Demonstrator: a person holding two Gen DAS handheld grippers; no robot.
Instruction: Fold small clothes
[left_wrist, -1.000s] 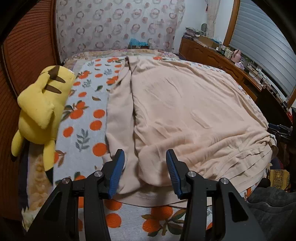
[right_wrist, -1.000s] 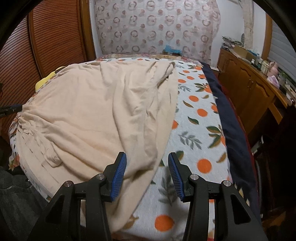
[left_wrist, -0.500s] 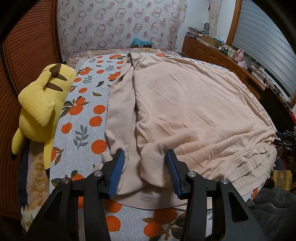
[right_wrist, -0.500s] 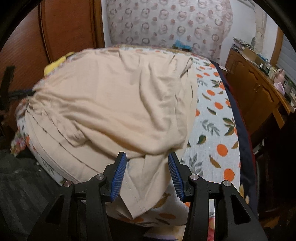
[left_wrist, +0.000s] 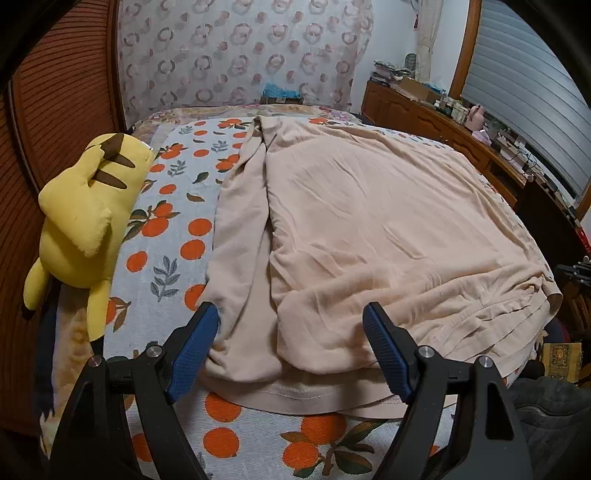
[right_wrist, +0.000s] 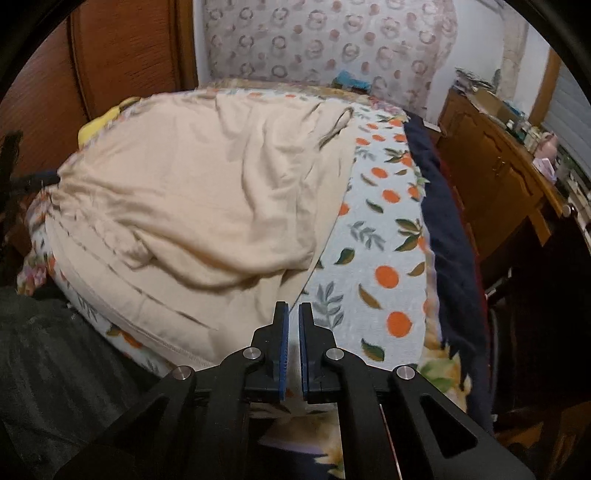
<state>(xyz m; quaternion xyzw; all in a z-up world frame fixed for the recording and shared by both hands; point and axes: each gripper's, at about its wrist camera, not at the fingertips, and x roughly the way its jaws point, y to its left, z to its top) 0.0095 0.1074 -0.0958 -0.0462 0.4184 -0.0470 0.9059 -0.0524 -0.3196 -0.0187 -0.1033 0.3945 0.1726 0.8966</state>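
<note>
A large beige garment (left_wrist: 369, 221) lies spread over the orange-print bedsheet (left_wrist: 177, 258), its left sleeve folded in along the body. In the left wrist view my left gripper (left_wrist: 290, 314) hovers at the near hem. Its jaws are opening wide, with the folded sleeve and hem lying between them untouched. In the right wrist view the same garment (right_wrist: 203, 203) covers the left part of the bed. My right gripper (right_wrist: 292, 314) is shut at the garment's near right edge, and pale cloth shows between the blue pads (right_wrist: 282, 339).
A yellow plush toy (left_wrist: 81, 221) lies along the bed's left side by the wooden wall panel. A wooden dresser (right_wrist: 498, 166) runs along the right. A dark blue blanket (right_wrist: 443, 221) hangs over the right bed edge. Dark grey cloth (right_wrist: 55, 369) fills the near foreground.
My left gripper's jaws have spread much wider over the hem. My right gripper has shifted right to the garment's edge, risen a little, and its jaws have closed.
</note>
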